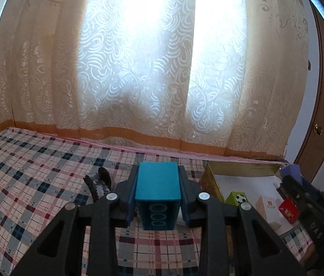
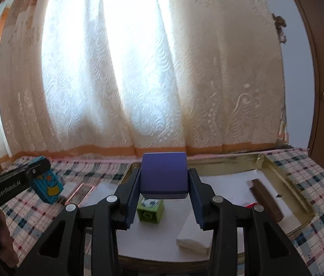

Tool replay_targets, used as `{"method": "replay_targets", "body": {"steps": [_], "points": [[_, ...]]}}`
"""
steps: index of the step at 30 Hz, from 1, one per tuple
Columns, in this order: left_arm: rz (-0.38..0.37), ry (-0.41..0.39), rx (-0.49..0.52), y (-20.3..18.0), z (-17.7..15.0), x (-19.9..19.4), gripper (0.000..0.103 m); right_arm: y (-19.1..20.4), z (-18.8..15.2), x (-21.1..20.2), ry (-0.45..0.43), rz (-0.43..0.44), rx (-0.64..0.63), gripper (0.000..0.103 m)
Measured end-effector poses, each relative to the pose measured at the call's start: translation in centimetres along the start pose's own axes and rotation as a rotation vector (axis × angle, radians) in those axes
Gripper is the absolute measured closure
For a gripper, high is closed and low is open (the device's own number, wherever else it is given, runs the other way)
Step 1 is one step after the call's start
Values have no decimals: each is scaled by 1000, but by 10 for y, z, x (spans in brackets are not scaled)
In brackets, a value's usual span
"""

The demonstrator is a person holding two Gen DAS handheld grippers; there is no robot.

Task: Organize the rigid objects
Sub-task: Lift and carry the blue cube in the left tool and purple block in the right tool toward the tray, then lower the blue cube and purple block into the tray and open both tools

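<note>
Teal block (image 1: pixel 157 181) clamped in left hand-held gripper (image 1: pixel 157 185), purple block (image 2: pixel 164 176) in right (image 2: pixel 164 184)

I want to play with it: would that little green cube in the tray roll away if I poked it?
Probably not: the green cube has flat sides, so it would likely slide on the tray floor. It looks like hard hollow plastic, so probably light and stiff.
</note>
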State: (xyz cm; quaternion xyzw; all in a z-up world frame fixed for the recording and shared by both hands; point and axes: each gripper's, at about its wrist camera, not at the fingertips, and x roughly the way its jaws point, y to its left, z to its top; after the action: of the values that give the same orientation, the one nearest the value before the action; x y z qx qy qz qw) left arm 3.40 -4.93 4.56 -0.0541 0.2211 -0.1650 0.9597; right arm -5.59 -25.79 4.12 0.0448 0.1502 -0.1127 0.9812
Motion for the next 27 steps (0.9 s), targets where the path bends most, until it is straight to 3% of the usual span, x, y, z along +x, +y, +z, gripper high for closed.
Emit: {"method": "replay_targets", "body": {"steps": [13,17,27], "points": [[-7,31,-12,-1,-6,7,73,-25,4,-12,-27,-34,-9,60],[-52,59,-54,-2,-8,9,73,-46,5,-15,-37,-73,-13,60],[-67,41,11,-53,-4,3,73,-91,12,-15,-67,-132,-26,60]]}}
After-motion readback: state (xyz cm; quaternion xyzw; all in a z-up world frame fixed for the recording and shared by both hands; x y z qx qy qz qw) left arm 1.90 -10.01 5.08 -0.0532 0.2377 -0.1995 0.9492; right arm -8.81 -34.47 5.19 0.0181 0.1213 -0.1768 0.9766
